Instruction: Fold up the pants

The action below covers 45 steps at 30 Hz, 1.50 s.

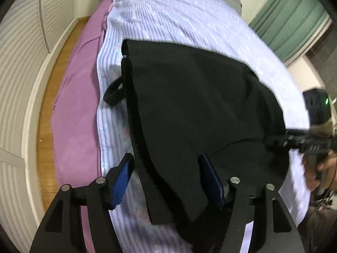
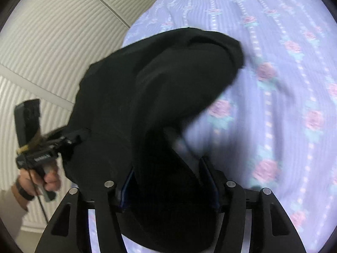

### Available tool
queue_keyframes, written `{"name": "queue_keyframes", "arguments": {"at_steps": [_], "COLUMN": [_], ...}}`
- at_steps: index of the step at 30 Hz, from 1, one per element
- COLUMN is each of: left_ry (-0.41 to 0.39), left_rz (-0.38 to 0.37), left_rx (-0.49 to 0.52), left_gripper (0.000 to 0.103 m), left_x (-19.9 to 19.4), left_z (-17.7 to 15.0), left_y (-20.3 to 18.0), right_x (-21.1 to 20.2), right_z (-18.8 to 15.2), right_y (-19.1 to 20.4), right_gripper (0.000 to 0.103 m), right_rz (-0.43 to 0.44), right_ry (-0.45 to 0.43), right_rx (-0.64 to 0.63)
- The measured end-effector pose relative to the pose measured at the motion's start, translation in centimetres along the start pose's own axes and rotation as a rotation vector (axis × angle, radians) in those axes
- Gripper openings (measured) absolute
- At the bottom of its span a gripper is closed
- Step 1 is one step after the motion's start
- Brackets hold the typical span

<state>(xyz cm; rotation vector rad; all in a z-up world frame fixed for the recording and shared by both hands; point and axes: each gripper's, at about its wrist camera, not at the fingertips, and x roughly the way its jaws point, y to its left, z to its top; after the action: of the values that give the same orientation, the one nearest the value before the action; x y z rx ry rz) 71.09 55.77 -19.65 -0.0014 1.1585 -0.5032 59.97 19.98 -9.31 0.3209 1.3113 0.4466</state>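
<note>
Both hand-held gripper tips vanish in blurred black pants [image 1: 200, 109].

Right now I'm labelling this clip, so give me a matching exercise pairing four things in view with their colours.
Things:
1. pants
2. striped floral bedspread
3. sheet under the bedspread
4. curtain

Colours:
A. green
B. black
C. lavender
D. purple-pink

Pairs: 1-B, 2-C, 3-D, 4-A

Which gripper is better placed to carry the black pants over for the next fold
Right, probably. The right gripper has the black pants bunched between its fingers, while the left gripper straddles an edge, jaws wide apart.
</note>
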Motion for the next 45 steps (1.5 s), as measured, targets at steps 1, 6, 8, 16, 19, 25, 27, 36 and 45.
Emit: {"name": "queue_keyframes", "arguments": {"at_steps": [1,6,8,16,19,25,27,36,45], "left_ry": [0.004,-0.089,-0.128,-0.316,-0.375,-0.376,-0.363,-0.403,-0.404], "left_rz": [0.006,0.041,0.064,0.351,0.399,0.427,0.433,0.431,0.443], "left_rx": [0.003,0.010,0.015,-0.128,-0.286,-0.564,-0.623,-0.837,-0.802], "left_gripper": [0.068,0.065,0.065,0.065,0.066,0.066,0.066,0.067,0.018], "left_x": [0.1,-3.3,-4.9,-9.6,-8.8,-2.3,0.0,5.6,6.3], "left_z": [0.0,0.5,0.5,-2.9,-4.9,-7.8,-8.2,-9.2,-8.6], "left_y": [-0.1,-2.0,-3.1,-12.3,-17.4,-25.6,-27.0,-26.9,-26.6], "right_x": [-0.2,-3.3,-5.0,-7.0,-7.6,-6.8,-6.4,-0.8,2.1], "right_z": [-0.2,0.6,1.7,7.5,9.9,13.0,13.1,14.6,13.8], "right_y": [-0.8,-2.1,-2.9,-6.0,-6.0,-4.2,-3.8,-2.0,-0.2], "right_gripper": [0.058,0.060,0.061,0.066,0.066,0.066,0.066,0.066,0.015], "right_rz": [0.000,0.123,0.176,0.174,0.139,0.092,0.085,0.078,0.019], "right_ry": [0.008,-0.051,-0.091,-0.081,-0.083,-0.024,0.014,0.226,0.289], "right_rx": [0.016,0.080,0.086,0.028,-0.038,-0.365,-0.518,-0.915,-1.058]}}
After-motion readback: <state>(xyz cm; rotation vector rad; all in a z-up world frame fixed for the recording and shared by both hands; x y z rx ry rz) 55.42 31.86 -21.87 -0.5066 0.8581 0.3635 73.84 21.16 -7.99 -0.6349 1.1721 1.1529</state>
